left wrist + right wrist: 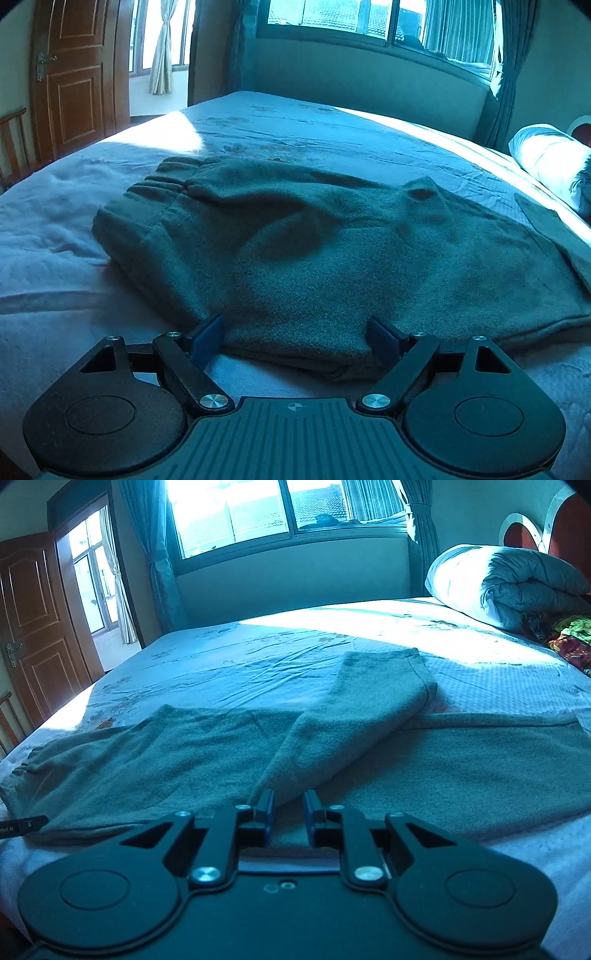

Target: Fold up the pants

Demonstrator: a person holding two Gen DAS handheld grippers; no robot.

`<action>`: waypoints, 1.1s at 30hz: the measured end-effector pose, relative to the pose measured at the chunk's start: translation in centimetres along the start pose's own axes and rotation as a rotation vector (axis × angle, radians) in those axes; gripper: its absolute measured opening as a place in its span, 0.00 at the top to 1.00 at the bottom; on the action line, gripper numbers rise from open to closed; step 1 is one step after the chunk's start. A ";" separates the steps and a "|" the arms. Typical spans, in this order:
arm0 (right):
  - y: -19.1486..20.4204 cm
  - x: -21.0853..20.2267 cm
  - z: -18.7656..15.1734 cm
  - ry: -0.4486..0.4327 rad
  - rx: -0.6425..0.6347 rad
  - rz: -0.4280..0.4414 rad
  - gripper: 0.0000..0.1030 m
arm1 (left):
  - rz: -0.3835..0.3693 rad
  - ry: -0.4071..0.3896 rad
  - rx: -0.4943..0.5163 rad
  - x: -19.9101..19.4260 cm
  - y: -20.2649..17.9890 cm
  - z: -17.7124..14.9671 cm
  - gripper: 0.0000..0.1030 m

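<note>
Grey-green fleece pants (295,240) lie flat across the bed, elastic waistband (162,181) at the left, legs running right. My left gripper (295,332) is open wide, its jaws spread at the near edge of the pants by the seat. In the right wrist view the pants (147,753) span the frame; one leg (362,709) lies folded diagonally over the other, its hem (421,672) toward the far right. My right gripper (289,805) is narrowly open at the near end of that folded leg, with a visible gap between its pads; no cloth shows clamped.
The bed sheet (74,258) is wrinkled. A rolled duvet (509,583) and a colourful cloth (572,642) lie at the head of the bed, right. A wooden door (74,74) and chair (14,144) stand left. The left gripper tip (22,825) shows in the right view.
</note>
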State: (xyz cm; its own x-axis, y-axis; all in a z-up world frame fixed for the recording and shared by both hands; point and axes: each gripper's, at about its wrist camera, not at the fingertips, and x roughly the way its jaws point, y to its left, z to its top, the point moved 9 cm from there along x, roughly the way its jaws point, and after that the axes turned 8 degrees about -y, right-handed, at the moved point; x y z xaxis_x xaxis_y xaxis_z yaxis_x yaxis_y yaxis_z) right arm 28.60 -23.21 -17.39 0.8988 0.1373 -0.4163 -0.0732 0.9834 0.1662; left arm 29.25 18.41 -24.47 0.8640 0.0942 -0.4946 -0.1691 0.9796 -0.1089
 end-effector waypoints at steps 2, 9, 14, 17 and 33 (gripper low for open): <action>-0.5 0.8 0.7 -0.004 -0.006 -0.002 0.90 | 0.001 -0.040 -0.053 -0.7 0.3 1.4 0.18; 2.2 6.6 3.0 0.020 -0.117 0.000 0.82 | -0.085 -0.047 -0.036 1.5 -6.0 3.1 0.18; 2.1 10.1 3.3 0.068 -0.191 -0.039 0.72 | -0.175 -0.018 0.029 2.7 -13.6 2.2 0.18; 1.7 12.1 2.7 0.111 -0.233 -0.078 0.71 | -0.129 0.016 0.089 3.8 -17.2 1.6 0.18; -6.8 1.0 -3.7 0.137 0.007 -0.244 1.00 | -0.058 0.031 0.155 4.7 -18.0 0.8 0.06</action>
State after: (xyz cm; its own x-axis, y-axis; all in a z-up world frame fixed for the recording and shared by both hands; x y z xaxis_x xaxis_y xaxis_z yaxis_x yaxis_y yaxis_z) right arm 28.39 -29.30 -22.24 0.8226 -0.0883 -0.5616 0.1416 0.9886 0.0519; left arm 36.75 1.32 -24.21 0.8548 0.0332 -0.5179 -0.0418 0.9991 -0.0049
